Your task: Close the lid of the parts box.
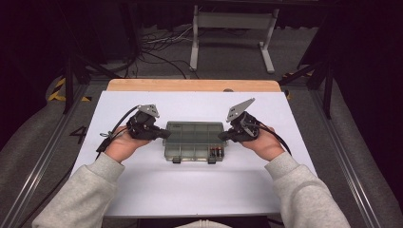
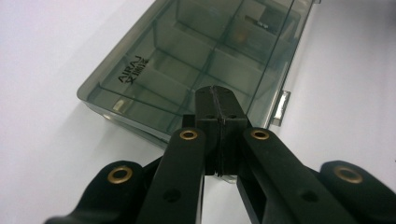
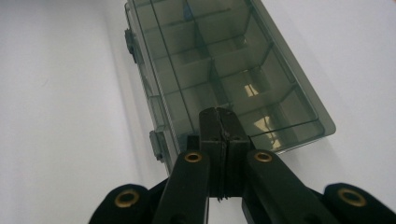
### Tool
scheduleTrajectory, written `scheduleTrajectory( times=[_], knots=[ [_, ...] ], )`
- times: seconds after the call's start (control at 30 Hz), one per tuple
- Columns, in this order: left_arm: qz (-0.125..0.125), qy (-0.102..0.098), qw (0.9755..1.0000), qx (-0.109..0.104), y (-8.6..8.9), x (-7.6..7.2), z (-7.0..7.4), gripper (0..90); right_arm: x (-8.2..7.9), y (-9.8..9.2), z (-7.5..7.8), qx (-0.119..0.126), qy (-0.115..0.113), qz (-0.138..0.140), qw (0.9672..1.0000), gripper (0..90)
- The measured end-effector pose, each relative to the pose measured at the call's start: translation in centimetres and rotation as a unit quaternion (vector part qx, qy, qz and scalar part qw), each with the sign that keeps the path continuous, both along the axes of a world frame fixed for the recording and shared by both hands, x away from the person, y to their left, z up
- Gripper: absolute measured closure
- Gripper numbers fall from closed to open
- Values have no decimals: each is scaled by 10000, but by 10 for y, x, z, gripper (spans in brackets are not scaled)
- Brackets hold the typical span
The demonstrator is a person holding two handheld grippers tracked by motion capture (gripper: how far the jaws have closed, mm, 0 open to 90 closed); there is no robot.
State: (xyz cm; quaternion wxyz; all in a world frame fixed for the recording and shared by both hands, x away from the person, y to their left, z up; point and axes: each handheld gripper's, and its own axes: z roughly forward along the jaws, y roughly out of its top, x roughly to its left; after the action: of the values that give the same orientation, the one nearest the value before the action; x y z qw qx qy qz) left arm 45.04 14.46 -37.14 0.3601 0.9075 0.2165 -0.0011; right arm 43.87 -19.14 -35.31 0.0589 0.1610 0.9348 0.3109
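Note:
A smoky clear plastic compartment box (image 1: pixel 194 140) with a closed lid lies in the middle of the white table. Batteries (image 1: pixel 216 152) sit in its near right compartment. My left gripper (image 1: pixel 164 134) is at the box's left end, jaws shut with nothing between them, tips at or touching the box's edge. My right gripper (image 1: pixel 222 136) is at the right end, also shut and empty. In the left gripper view the shut gripper (image 2: pixel 218 95) points over the box (image 2: pixel 196 60). In the right gripper view the gripper (image 3: pixel 218 116) meets the box's (image 3: pixel 219 65) short end.
The white table surface (image 1: pixel 190 185) has a wooden strip (image 1: pixel 192 85) along its far edge. Two latches (image 1: pixel 176 160) sit on the box's near side. A white frame stand (image 1: pixel 233 28) and cables lie on the floor beyond the table.

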Motion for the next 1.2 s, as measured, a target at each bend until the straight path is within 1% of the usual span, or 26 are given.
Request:
scheduleTrajectory(
  times=[0.03, 0.07, 0.23, 0.3, 0.4, 0.47, 0.5, 0.57, 0.7, 0.73, 0.87, 0.9, 0.97, 1.0, 1.07, 1.13, 1.2],
  knots=[
    [-17, 4, 10000, 33, -1, 0, 0, 892, 0, 1, -2, -75, 42, 13, 10000, 900],
    [-33, 13, 10000, 79, -2, -1, -1, 892, 0, 1, -2, -75, 42, 13, 10000, 900],
    [-112, -25, 9995, 307, -8, -3, -4, 893, 0, 4, -8, -230, 164, 28, 9996, 900],
    [-195, -19, 9990, 400, -10, -4, -5, 892, 0, 5, -11, -269, 198, 41, 9994, 900],
    [-213, -50, 9985, 493, -13, -5, -8, 892, 0, 6, -15, -324, 240, 60, 9992, 900],
    [-226, -25, 9984, 523, -15, -5, -10, 892, 0, 7, -17, -366, 298, 47, 9989, 900],
    [-244, -22, 9982, 551, -15, -5, -11, 892, 0, 8, -19, -395, 323, 88, 9987, 900],
    [-248, -46, 9979, 604, -16, -5, -12, 892, -1, 9, -22, -423, 351, 76, 9985, 897],
    [-252, -62, 9975, 652, -17, -6, -15, 893, 0, 9, -26, -460, 399, 92, 9981, 896],
    [-254, -53, 9974, 676, -18, -6, -17, 893, -1, 10, -28, -508, 391, 112, 9979, 896],
    [-277, -33, 9971, 702, -19, -7, -20, 893, -2, 10, -29, -480, 407, 114, 9980, 896],
    [-279, -114, 9967, 750, -20, -8, -21, 893, -2, 10, -30, -472, 388, 115, 9981, 896],
    [-263, -144, 9965, 784, -21, -9, -21, 893, -2, 10, -30, -471, 380, 107, 9981, 896],
    [-259, -218, 9960, 829, -22, -11, -23, 893, -2, 10, -30, -425, 443, 67, 9981, 889],
    [-235, -232, 9963, 799, -22, -11, -23, 894, -2, 10, -30, -341, 606, 77, 9976, 887],
    [-193, -233, 9967, 752, -21, -12, -25, 894, -2, 11, -31, -326, 612, 89, 9976, 887],
    [-187, -195, 9970, 732, -20, -12, -25, 894, -4, 13, -31, -349, 508, 77, 9981, 892]
  ],
)
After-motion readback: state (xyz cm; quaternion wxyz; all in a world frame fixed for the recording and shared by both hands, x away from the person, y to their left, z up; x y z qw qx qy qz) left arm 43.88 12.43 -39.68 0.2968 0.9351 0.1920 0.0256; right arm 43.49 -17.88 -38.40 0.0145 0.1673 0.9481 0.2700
